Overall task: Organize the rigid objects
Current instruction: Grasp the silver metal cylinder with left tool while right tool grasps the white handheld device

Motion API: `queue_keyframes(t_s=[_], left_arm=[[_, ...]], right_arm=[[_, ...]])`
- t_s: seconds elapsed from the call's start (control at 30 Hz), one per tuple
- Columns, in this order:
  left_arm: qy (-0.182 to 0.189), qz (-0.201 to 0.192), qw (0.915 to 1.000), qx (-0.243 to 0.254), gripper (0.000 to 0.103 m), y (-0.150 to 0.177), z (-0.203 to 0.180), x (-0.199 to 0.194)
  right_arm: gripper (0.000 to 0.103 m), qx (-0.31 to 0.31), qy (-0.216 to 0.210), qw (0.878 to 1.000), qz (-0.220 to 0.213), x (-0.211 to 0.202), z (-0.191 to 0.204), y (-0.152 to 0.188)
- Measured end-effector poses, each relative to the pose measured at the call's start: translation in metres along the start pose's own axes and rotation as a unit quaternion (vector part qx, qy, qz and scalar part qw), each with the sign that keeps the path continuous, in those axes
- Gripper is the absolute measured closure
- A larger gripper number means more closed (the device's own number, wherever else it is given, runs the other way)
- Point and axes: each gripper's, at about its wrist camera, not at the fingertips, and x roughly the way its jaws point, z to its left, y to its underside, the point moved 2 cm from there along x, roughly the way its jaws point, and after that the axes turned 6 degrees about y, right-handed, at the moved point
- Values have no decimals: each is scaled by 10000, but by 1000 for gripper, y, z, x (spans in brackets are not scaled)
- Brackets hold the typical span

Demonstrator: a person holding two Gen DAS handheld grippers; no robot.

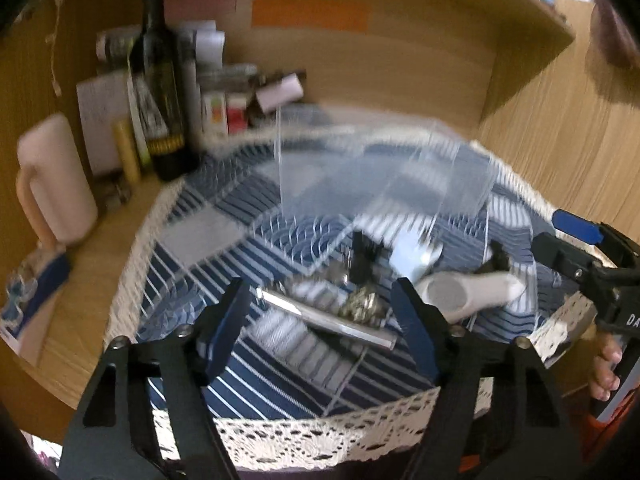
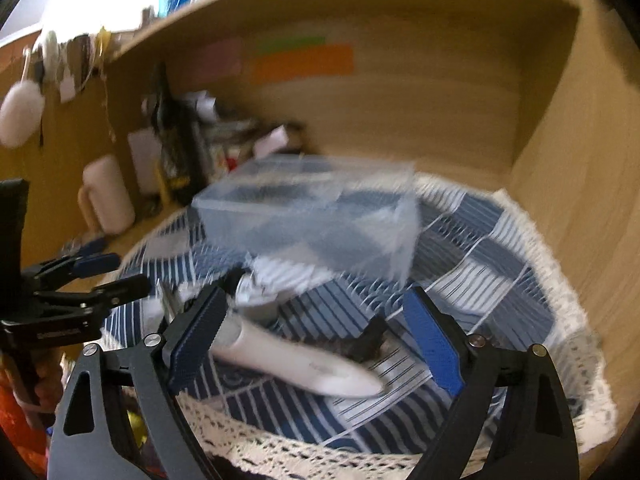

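A clear plastic organizer box (image 1: 384, 168) stands on a blue striped cloth (image 1: 280, 376); it also shows in the right wrist view (image 2: 316, 216). In front of it lie a silver metal bar (image 1: 324, 316), a small metallic cluster (image 1: 360, 306), a black clip (image 1: 362, 258), a silver object (image 1: 414, 256) and a white pen-shaped device (image 1: 468, 292), also in the right wrist view (image 2: 296, 360). My left gripper (image 1: 324, 328) is open just above the bar. My right gripper (image 2: 320, 340) is open over the white device. A dark clip (image 2: 370, 340) lies beside it.
A dark wine bottle (image 1: 158, 80), a pink jug (image 1: 56, 184), boxes and small containers stand at the back left of the wooden desk. A wooden shelf wall (image 1: 520, 60) rises behind and to the right. The cloth has a white lace edge (image 1: 320, 436).
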Motion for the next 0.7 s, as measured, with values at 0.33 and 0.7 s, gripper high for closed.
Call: queue_keyframes(t_s=[0.33, 0.7], left_arm=[[383, 621, 9964, -442, 33, 14, 7, 39], [232, 541, 9976, -370, 72, 13, 21, 39]], right_arm=[[14, -661, -389, 9941, 769, 46, 29, 22], [49, -1159, -578, 9860, 1052, 65, 43, 20]])
